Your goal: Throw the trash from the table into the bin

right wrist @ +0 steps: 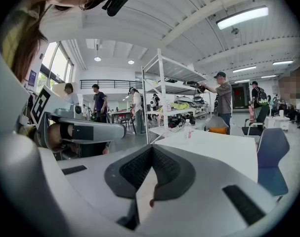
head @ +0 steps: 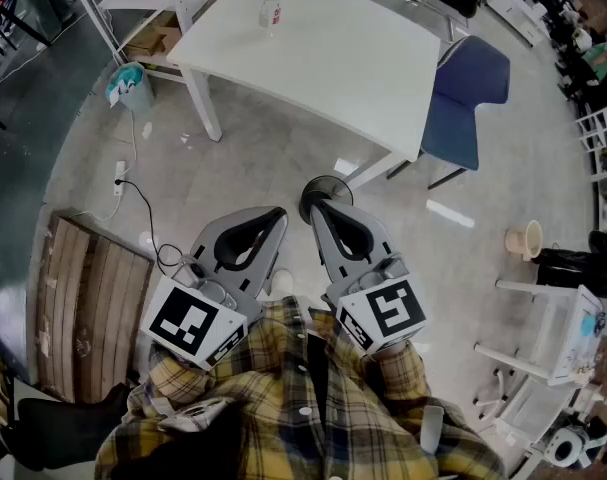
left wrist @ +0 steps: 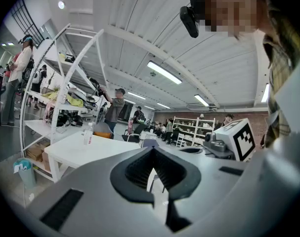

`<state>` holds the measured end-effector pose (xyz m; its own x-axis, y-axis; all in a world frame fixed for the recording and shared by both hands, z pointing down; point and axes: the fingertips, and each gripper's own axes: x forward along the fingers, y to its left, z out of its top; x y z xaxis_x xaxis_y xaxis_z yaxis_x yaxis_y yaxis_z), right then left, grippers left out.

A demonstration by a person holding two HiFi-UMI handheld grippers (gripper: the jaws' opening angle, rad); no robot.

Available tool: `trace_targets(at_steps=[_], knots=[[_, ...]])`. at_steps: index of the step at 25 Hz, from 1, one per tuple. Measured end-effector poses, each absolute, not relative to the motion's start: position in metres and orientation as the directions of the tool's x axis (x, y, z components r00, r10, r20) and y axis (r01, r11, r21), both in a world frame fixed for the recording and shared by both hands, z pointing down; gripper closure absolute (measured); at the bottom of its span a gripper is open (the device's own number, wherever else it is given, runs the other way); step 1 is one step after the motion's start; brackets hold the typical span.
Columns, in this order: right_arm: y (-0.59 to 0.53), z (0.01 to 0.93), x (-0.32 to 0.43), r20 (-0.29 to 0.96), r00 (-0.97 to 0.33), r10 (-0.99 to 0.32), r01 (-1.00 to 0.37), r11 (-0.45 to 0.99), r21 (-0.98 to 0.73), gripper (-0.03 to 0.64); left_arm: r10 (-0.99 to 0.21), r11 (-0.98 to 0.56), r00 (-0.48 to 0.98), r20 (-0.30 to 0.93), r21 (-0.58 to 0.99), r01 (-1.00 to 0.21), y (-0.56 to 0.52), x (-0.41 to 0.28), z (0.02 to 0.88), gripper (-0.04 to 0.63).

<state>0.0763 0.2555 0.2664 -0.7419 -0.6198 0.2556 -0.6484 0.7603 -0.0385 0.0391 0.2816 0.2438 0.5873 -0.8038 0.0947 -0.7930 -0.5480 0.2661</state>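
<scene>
A clear plastic bottle (head: 271, 3) stands upright on the far side of the white table (head: 333, 63). It also shows in the left gripper view as the bottle (left wrist: 88, 133) and in the right gripper view as the bottle (right wrist: 189, 131). A small bin (head: 131, 86) with a teal liner sits on the floor left of the table, and the bin (left wrist: 25, 169) shows low at the left. My left gripper (head: 278, 214) and right gripper (head: 317, 208) are held side by side close to my chest, well short of the table. Both are shut with nothing between the jaws.
A blue chair (head: 470, 98) stands at the table's right end. A wooden pallet (head: 88, 308) lies on the floor at left, with a power strip and cable (head: 120, 176) beside it. A white shelf rack (left wrist: 65, 83) rises behind the table. People stand in the background.
</scene>
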Motion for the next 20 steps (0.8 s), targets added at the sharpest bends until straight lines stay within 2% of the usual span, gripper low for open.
trace_targets(at_steps=[20], knots=[[0.268,0.262,0.114,0.219,-0.772,-0.596,-0.62,0.782,-0.058,0.618,-0.836,-0.503,0.539,0.105,0.249,-0.828,0.298,0.07,0.246,0.588]])
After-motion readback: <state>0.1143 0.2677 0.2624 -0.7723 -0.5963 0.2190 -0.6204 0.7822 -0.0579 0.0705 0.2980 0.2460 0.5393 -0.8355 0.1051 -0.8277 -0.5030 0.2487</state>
